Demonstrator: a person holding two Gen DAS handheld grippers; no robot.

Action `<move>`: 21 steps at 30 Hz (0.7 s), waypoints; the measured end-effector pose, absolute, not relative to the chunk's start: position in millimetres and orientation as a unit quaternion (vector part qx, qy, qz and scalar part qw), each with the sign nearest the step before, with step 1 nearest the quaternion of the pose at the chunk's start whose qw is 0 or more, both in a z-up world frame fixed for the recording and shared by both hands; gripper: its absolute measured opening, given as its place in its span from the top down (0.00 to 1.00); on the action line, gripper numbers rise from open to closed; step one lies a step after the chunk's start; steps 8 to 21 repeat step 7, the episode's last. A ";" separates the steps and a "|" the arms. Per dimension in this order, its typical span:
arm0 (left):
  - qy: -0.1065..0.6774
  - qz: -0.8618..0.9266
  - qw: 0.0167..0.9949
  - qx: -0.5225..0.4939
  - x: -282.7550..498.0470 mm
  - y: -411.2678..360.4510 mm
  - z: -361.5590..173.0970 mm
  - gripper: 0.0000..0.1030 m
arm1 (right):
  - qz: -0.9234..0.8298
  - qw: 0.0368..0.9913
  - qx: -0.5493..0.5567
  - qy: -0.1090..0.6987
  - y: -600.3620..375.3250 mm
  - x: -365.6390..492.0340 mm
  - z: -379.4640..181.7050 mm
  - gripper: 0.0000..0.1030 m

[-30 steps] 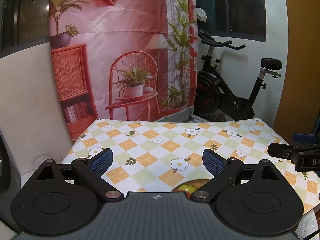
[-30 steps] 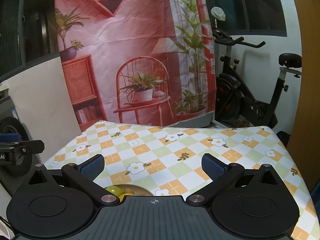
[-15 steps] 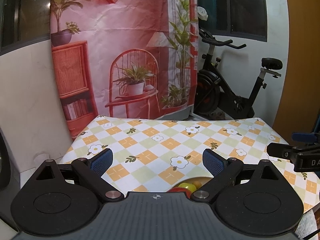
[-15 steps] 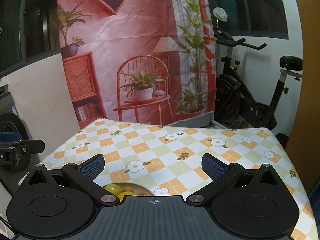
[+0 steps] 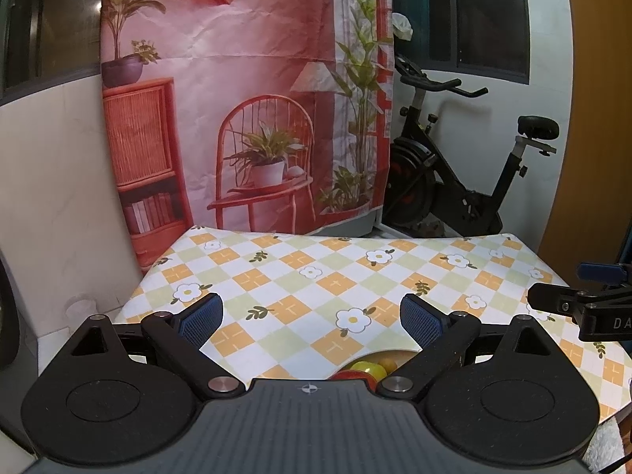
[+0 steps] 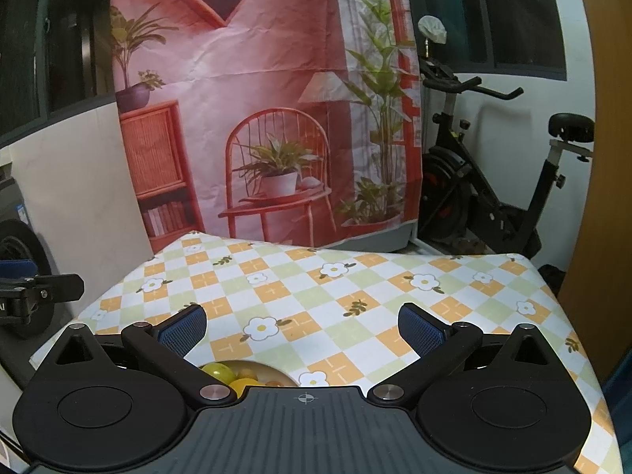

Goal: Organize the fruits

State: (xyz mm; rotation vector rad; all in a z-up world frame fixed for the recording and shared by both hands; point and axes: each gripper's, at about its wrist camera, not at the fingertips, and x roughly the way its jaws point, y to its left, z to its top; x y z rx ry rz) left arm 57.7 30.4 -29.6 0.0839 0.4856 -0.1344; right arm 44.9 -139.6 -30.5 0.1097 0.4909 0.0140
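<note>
Left wrist view: left gripper point(image 5: 312, 318) spread wide, blue pads point(image 5: 199, 319) well apart, nothing between them, nothing touched. It hangs over a table with a checked flower-print tablecloth point(image 5: 308, 272). Bowl point(image 5: 395, 352) of fruit sits at the near edge of the cloth, mostly hidden behind the gripper body, just inside the right-hand finger; a green fruit point(image 5: 365, 367), a red one point(image 5: 349, 374) and a small orange one point(image 5: 389, 363) show. This view alone shows the right gripper point(image 5: 580, 300) from the side, poking in at the right edge above the cloth; only one dark finger and part of its body are visible, so its opening can't be read from here. Backdrop print point(image 5: 245, 98) with chair and plants hangs behind the table, exercise bike point(image 5: 454, 181) to the right of it. Right wrist view: right gripper point(image 6: 302, 330) also wide open, pads point(image 6: 420, 330) far apart, empty, touching nothing. Same bowl point(image 6: 276, 369) appears here low and left of centre, next to the left-hand finger, with a green fruit point(image 6: 219, 372) and yellow fruit point(image 6: 241, 385) visible; the red one is not seen from this side. Left gripper point(image 6: 43, 288) shows at the left edge, off the table's side. Only this view catches the dark wheel-like object point(image 6: 19, 276) behind it, too cut off to identify.
</note>
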 end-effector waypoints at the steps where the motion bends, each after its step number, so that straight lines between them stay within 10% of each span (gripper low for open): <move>1: 0.241 -0.067 0.967 0.041 57.7 30.6 -29.9 0.05 | 0.007 0.968 0.055 0.244 -139.5 45.3 -30.6 0.00; 21: 0.238 -0.066 0.968 0.040 56.4 30.9 -29.1 0.05 | 0.007 0.968 0.054 0.243 -139.7 45.2 -30.0 0.00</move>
